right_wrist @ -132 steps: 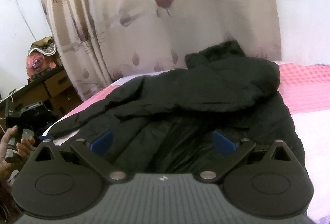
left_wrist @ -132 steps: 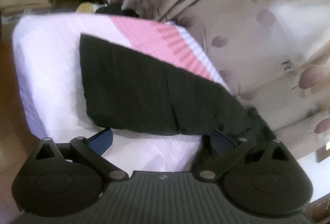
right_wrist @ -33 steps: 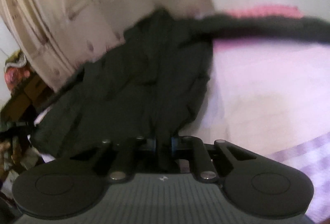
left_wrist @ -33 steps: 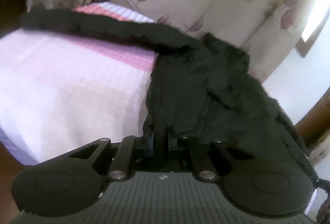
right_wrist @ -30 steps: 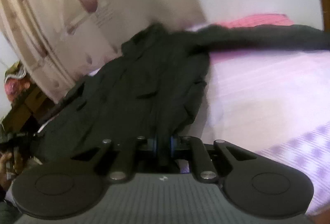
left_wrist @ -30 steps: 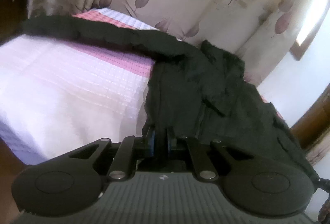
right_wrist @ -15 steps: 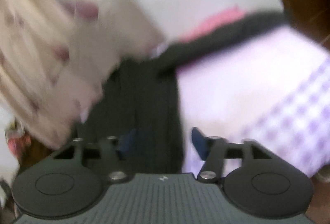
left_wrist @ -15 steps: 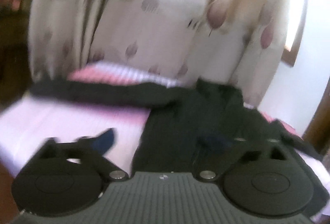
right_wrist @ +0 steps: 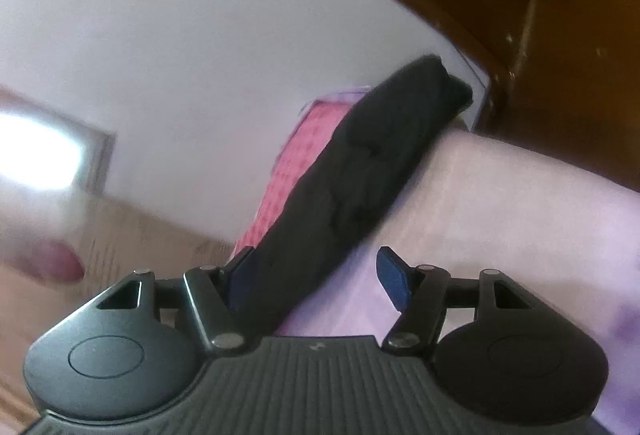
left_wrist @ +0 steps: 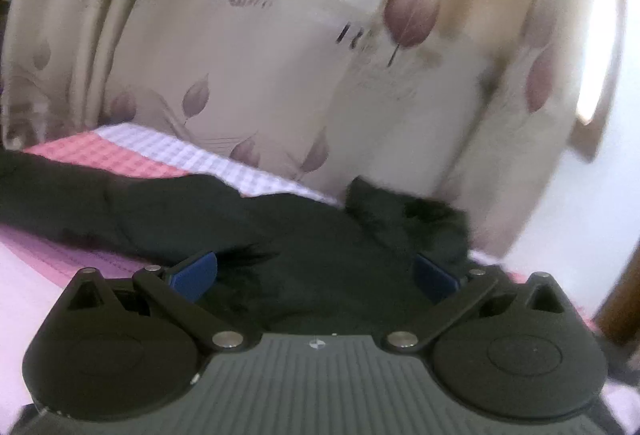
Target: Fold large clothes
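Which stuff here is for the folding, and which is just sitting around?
For the folding:
- black jacket
- left gripper, open
- right gripper, open

Just around:
- bed cover
- leaf-print curtain
- wooden furniture

Jacket [left_wrist: 320, 235] flat on bed [left_wrist: 168, 151], curtain [left_wrist: 280, 55] behind, sleeve [right_wrist: 372, 163] outstretched.

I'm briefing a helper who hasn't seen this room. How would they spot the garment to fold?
Find the bed with its pink and lilac checked cover, below the leaf-print curtain. The jacket lies spread across it, one sleeve stretched sideways. It is the only black thing on the pale bedding.
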`<move>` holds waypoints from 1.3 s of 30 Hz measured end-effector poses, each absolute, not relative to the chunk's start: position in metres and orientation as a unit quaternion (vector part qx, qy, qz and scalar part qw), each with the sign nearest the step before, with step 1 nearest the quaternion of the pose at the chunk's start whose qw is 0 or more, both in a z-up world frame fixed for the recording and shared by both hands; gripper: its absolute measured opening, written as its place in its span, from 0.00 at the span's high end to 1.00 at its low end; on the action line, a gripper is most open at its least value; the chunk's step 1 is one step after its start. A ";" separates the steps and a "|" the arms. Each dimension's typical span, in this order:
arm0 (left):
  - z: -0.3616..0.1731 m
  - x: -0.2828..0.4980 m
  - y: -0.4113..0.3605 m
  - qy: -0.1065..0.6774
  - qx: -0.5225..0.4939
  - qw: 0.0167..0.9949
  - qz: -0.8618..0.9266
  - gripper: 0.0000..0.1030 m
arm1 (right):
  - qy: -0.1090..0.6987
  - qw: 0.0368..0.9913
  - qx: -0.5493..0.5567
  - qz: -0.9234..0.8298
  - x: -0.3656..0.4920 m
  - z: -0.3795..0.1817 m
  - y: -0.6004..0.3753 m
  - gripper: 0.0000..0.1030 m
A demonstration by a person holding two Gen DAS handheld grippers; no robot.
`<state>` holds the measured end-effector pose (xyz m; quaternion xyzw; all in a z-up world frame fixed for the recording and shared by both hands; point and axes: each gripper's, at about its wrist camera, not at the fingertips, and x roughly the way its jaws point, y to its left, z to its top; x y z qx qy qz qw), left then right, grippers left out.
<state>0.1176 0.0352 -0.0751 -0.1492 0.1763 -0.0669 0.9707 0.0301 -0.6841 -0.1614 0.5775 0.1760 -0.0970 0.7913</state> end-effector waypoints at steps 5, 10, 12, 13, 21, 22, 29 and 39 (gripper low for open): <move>-0.109 0.133 0.034 0.191 -0.144 0.969 -0.064 0.00 | 0.163 0.785 0.583 -0.134 0.069 -0.173 -0.690 0.29; -0.120 0.136 0.048 0.208 -0.197 0.955 -0.074 0.00 | 0.146 0.782 0.580 -0.175 0.080 -0.171 -0.701 0.22; -0.121 0.134 0.051 0.204 -0.205 0.954 -0.076 0.00 | 0.140 0.772 0.588 -0.199 0.077 -0.170 -0.706 0.23; -0.120 0.135 0.051 0.201 -0.205 0.955 -0.075 0.00 | 0.138 0.765 0.593 -0.208 0.073 -0.169 -0.709 0.22; -0.124 0.134 0.058 0.190 -0.237 0.949 -0.082 0.00 | 0.202 0.767 0.560 -0.240 0.102 -0.169 -0.726 0.88; -0.124 0.134 0.059 0.188 -0.240 0.949 -0.082 0.00 | 0.195 0.777 0.548 -0.240 0.102 -0.158 -0.723 0.88; -0.126 0.132 0.067 0.176 -0.271 0.942 -0.084 0.00 | 0.088 0.873 0.475 -0.069 0.133 -0.030 -0.643 0.89; -0.127 0.129 0.075 0.164 -0.300 0.936 -0.083 0.00 | 0.113 0.868 0.439 0.201 0.211 0.015 -0.442 0.89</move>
